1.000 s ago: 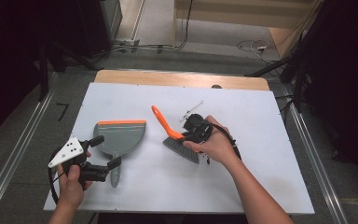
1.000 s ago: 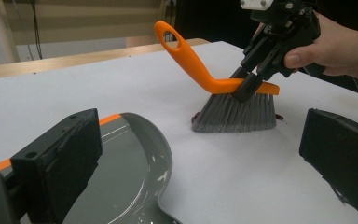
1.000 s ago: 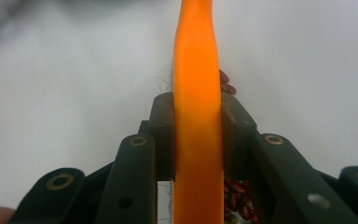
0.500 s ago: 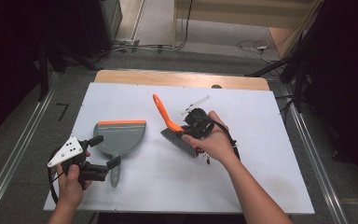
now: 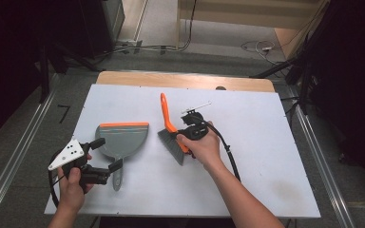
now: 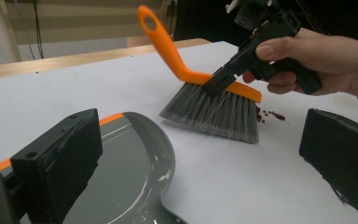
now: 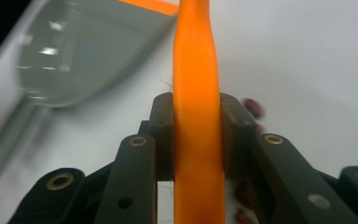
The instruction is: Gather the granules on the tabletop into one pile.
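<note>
My right gripper (image 5: 188,134) is clamped on the light, stiff orange plastic back of the grey-bristled hand brush (image 5: 172,138), soft bristles on the white table (image 5: 266,142); best hold there.

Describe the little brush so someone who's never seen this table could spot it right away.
On the white table, look right of the grey dustpan. The brush has grey bristles and a curved orange handle, clamped in the right gripper. Nothing else there has bristles.
</note>
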Tool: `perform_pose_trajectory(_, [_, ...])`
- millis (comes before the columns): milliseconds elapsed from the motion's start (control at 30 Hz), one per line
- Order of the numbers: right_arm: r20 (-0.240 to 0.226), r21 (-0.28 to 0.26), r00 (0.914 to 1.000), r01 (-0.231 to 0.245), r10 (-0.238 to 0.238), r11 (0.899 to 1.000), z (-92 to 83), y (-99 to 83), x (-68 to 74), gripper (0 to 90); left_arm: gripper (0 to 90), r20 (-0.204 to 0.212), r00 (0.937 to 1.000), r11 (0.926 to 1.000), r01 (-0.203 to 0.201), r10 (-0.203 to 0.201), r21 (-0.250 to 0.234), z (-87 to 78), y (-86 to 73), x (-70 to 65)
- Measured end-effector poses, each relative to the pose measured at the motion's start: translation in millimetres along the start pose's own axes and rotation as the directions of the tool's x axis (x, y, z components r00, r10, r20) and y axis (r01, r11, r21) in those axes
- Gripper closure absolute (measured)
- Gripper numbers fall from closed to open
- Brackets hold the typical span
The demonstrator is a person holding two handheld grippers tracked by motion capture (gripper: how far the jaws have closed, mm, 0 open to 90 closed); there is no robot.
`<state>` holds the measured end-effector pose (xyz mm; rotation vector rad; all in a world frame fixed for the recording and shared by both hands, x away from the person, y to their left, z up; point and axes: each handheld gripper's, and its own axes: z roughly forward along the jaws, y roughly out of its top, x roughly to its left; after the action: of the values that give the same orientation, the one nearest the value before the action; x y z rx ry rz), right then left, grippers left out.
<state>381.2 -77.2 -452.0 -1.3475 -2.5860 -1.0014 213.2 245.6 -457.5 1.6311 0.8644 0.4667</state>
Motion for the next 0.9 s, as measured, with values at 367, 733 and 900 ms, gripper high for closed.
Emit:
perform_pose_trajectory(367, [0.079, 0.007, 0.9954, -0.054, 0.053, 0.999, -7.4, -10.6, -19.6, 68.1, 0.0, -0.005, 1.0000, 1.0000, -0.003, 0.003, 0.007, 0.6, -0.7, -0.7])
perform_pose_trajectory(733, [0.120, -0.019, 0.9872, -0.104, 0.105, 0.994, -22.2, -24.8, -37.9, 67.7, 0.0, -0.007, 1.0000, 1.0000, -0.003, 0.003, 0.009, 0.2, -0.8, -1.5])
perform_pose_trajectory(900, [0.121, -0.025, 0.9846, -0.124, 0.126, 0.992, -28.5, -29.5, -47.0, 67.6, 0.0, -0.008, 1.0000, 1.0000, -0.001, 0.001, 0.009, 0.1, -0.9, -1.2])
